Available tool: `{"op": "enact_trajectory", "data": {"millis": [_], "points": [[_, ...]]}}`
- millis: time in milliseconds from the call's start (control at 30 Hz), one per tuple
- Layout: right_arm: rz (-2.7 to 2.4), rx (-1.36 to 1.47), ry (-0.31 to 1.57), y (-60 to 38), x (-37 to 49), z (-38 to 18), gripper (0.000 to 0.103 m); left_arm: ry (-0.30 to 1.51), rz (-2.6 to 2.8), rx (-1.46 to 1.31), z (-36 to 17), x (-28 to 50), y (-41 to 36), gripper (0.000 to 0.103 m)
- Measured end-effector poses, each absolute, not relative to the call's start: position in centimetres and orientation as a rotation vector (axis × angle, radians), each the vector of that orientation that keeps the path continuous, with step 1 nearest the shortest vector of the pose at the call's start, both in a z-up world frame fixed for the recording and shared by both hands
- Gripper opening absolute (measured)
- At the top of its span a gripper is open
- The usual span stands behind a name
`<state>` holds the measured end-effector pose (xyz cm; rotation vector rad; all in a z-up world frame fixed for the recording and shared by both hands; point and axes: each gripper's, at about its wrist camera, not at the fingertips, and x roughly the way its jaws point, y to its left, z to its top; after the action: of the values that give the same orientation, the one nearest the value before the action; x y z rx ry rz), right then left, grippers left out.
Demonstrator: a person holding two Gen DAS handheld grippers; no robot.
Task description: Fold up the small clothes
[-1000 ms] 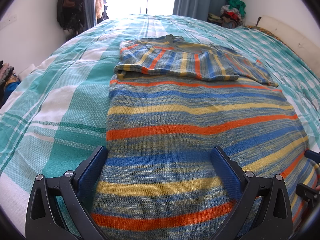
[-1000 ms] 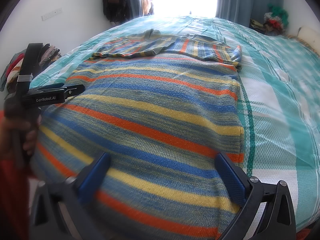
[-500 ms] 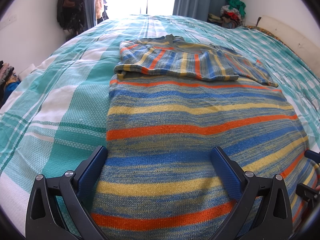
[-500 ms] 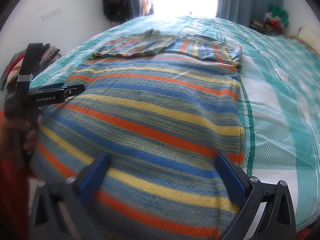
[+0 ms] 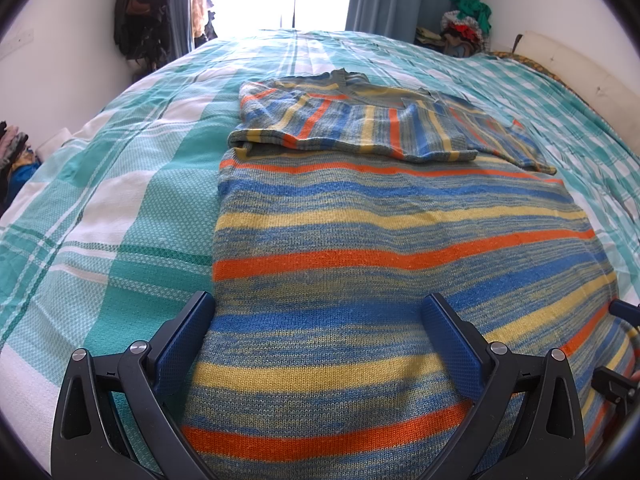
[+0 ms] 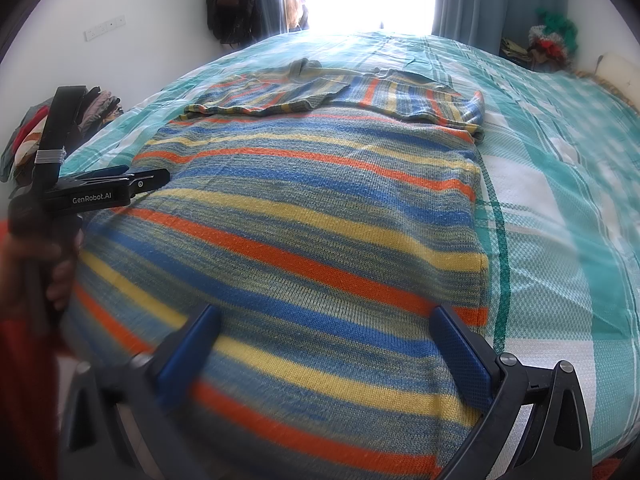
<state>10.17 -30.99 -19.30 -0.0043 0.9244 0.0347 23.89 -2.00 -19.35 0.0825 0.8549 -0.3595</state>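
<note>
A striped knit sweater in blue, yellow and orange lies flat on the bed, both sleeves folded across its chest at the far end. It also fills the right wrist view. My left gripper is open, its blue fingers spread over the sweater's near left hem area. My right gripper is open over the near right hem area. The left gripper also shows from the side in the right wrist view, by the sweater's left edge.
The bed has a teal and white checked cover. Clothes hang by the window. A clothes pile sits at the far right corner, another pile at the left wall. A headboard is at right.
</note>
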Motion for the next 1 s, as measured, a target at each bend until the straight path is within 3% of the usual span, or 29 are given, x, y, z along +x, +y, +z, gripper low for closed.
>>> {"op": "enact_trajectory", "data": {"millis": [1000], "points": [[0.039,-0.007,0.912,-30.87,9.99,-19.12,0.103,0.878,-0.348,0.085,-18.97,24.11,-2.14,0.103]]}}
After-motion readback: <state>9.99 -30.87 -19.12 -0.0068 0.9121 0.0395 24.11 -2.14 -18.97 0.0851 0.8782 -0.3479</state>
